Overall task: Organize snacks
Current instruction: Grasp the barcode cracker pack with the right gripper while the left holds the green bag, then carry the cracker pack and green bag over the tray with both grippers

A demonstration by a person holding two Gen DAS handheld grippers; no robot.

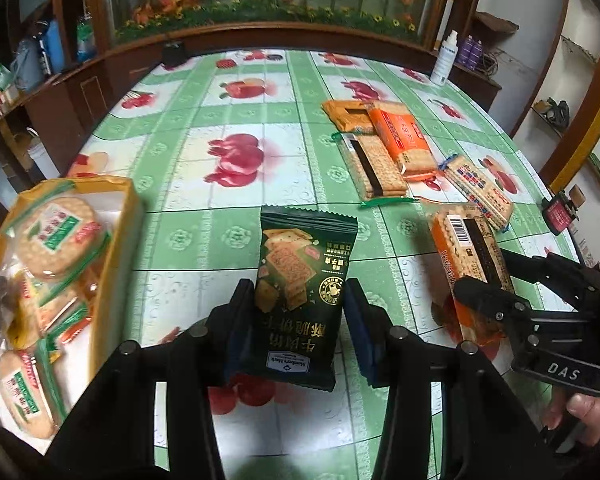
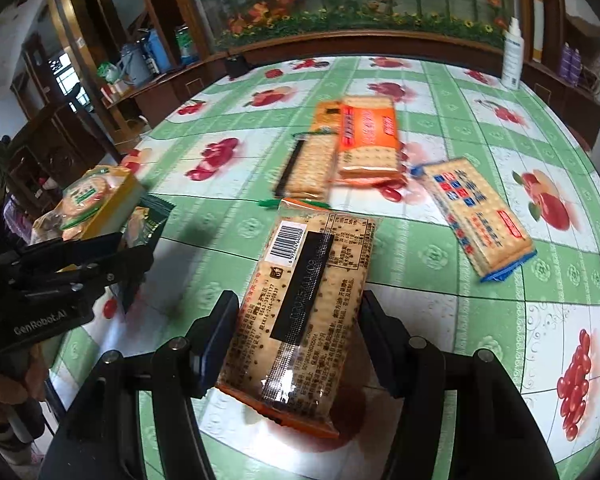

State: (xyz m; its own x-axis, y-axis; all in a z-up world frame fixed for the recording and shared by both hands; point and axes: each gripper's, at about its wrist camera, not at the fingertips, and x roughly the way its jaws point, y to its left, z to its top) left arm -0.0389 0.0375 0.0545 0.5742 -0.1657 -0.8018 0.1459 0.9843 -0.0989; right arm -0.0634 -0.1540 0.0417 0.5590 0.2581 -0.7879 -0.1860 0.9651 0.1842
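A: Where is the dark green snack pack [image 1: 300, 292]?

B: The left gripper [image 1: 300, 312] is clamped on its sides. It points away, long way up, above the tabletop [image 1: 204, 240].

A: And the yellow box [image 1: 118, 248]?

B: Just to its left, with round cracker packs inside. I think the pack goes there, so the left hand is nearer.

A: What about the right gripper [image 2: 296, 340]?

B: It squeezes the orange cracker pack [image 2: 300, 304], barcode side up.

A: Does one view show more?

B: Yes. The left view looks into the box. The right view shows only its side, but the blue cracker pack [image 2: 480, 220] is clearer.
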